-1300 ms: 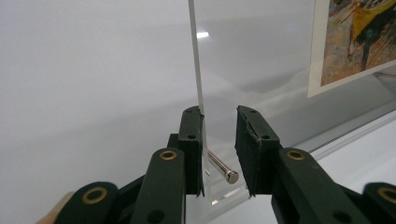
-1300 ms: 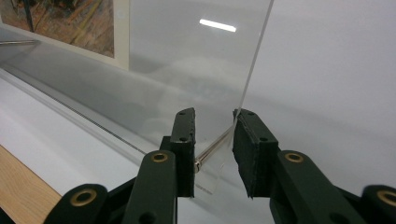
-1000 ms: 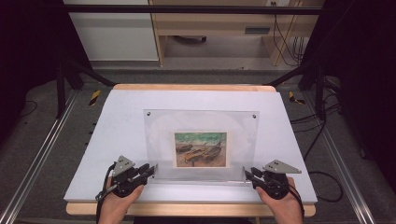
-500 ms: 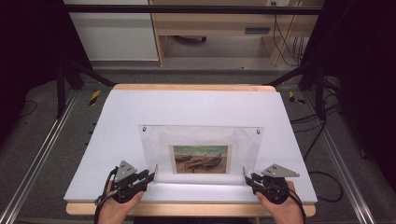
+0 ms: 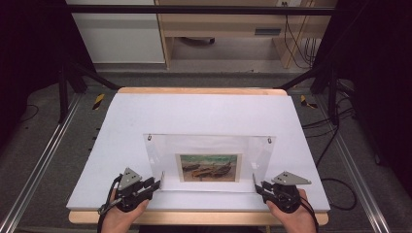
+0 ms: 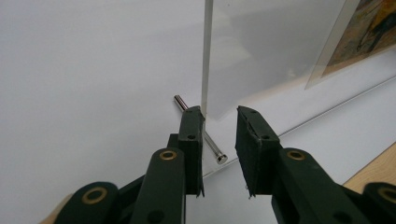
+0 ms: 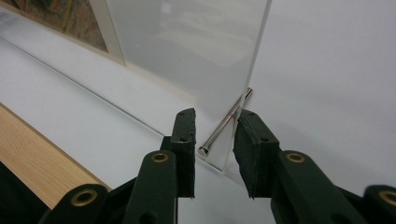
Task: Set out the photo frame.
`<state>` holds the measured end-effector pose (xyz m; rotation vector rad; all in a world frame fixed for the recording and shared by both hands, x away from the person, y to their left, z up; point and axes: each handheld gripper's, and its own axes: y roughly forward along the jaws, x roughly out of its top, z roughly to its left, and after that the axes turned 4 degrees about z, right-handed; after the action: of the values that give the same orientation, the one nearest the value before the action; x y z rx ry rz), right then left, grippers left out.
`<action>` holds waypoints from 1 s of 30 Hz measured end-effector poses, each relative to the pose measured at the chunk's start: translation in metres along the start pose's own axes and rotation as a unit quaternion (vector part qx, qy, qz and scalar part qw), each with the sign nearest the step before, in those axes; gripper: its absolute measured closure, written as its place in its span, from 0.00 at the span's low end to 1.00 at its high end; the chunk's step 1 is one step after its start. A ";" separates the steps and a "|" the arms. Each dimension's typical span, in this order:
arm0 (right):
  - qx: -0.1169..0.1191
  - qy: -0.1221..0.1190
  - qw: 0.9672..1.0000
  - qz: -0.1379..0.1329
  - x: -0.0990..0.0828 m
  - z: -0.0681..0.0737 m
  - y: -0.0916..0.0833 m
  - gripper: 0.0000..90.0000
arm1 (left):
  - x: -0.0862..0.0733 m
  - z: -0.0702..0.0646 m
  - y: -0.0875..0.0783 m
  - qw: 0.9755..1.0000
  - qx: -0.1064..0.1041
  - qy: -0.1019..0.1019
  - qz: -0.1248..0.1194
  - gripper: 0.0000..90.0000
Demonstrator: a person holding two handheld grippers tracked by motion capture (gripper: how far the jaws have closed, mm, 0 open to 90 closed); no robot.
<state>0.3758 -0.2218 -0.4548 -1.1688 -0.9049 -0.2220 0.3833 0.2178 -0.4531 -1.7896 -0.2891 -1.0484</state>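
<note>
A clear acrylic picture frame (image 5: 209, 145) stands on its lower edge on the white board (image 5: 194, 111), with a small painting of boats (image 5: 210, 167) low in its middle. My left gripper (image 5: 158, 182) holds its lower left corner and my right gripper (image 5: 256, 187) its lower right corner. In the left gripper view the jaws (image 6: 219, 114) close around the frame's corner (image 6: 205, 56) and a metal pin (image 6: 215, 151) through it. In the right gripper view the jaws (image 7: 215, 116) clasp the other corner (image 7: 243, 60) with its pin (image 7: 229, 119) between them.
The white board lies on a wooden tabletop whose front edge (image 5: 194, 218) runs just under my hands. Black stand legs (image 5: 63, 82) and metal rails (image 5: 43, 160) flank the table, and cables (image 5: 335, 145) trail on the floor at the right.
The frame's top edge has come nearer to me and lower in the high view, and the painting sits lower. Both grippers have stayed at the corners.
</note>
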 end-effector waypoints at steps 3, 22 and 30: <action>0.000 -0.002 1.000 0.000 0.000 0.000 0.000 0.77 | 0.000 0.000 0.000 1.000 -0.001 0.000 0.000 0.79; 0.005 0.001 1.000 -0.003 0.000 -0.001 0.000 0.74 | 0.000 0.000 0.001 1.000 -0.003 -0.001 0.007 0.74; -0.004 -0.006 1.000 -0.015 -0.001 -0.001 -0.002 0.42 | 0.002 0.007 -0.003 1.000 0.005 -0.005 -0.004 0.52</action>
<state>0.3747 -0.2241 -0.4537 -1.1664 -0.9332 -0.2439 0.3859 0.2248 -0.4508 -1.7875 -0.3082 -1.0423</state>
